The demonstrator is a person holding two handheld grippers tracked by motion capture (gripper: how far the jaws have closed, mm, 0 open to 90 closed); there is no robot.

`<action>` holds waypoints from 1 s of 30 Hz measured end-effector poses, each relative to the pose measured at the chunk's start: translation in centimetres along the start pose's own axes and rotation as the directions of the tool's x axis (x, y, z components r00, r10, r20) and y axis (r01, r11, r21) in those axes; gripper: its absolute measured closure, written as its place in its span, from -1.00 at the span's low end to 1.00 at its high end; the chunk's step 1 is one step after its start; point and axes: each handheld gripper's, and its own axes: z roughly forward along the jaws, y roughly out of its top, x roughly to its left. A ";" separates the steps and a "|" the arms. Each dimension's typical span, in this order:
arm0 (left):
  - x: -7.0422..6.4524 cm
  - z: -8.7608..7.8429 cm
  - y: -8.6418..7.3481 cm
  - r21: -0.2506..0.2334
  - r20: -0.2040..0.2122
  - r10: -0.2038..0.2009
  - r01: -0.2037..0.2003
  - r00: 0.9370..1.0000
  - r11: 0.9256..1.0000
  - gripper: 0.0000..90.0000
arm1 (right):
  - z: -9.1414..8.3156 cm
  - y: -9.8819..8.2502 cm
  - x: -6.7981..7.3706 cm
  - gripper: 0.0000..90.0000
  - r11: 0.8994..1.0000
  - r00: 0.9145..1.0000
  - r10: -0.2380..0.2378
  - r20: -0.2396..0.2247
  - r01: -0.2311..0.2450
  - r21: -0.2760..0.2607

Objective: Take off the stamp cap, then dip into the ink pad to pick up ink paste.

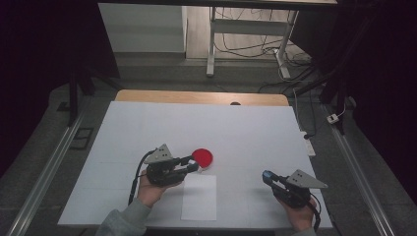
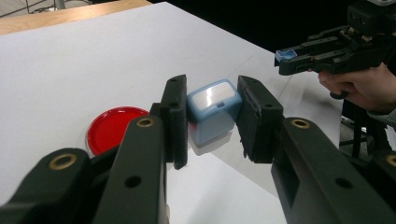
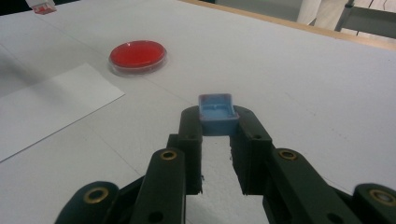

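The blue stamp body (image 2: pixel 212 116) is clamped in the left gripper (image 1: pixel 193 163), just at five o'clock of the red ink pad (image 1: pixel 202 157). Its blue cap (image 3: pixel 216 113) is pinched in the right gripper (image 1: pixel 268 177), well apart at three o'clock. For clean inking, the stamp is best kept level and lowered squarely, with the cap held clear.

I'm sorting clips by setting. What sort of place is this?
Probably a lab or recording room: a white-covered table under a fixed camera, loose cables on the floor behind, and handheld grippers with cameras.
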 end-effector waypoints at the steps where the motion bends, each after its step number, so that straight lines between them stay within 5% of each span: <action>1: 0.0 0.0 0.0 -0.001 0.000 0.000 0.000 1.000 1.000 0.46 | 0.1 0.0 0.1 0.64 1.000 1.000 -0.005 0.001 0.005 0.004; 30: 0.5 0.0 0.8 0.009 -0.045 0.025 -0.024 0.999 1.000 0.46 | 0.5 0.2 0.2 0.64 1.000 1.000 -0.017 -0.010 0.017 0.003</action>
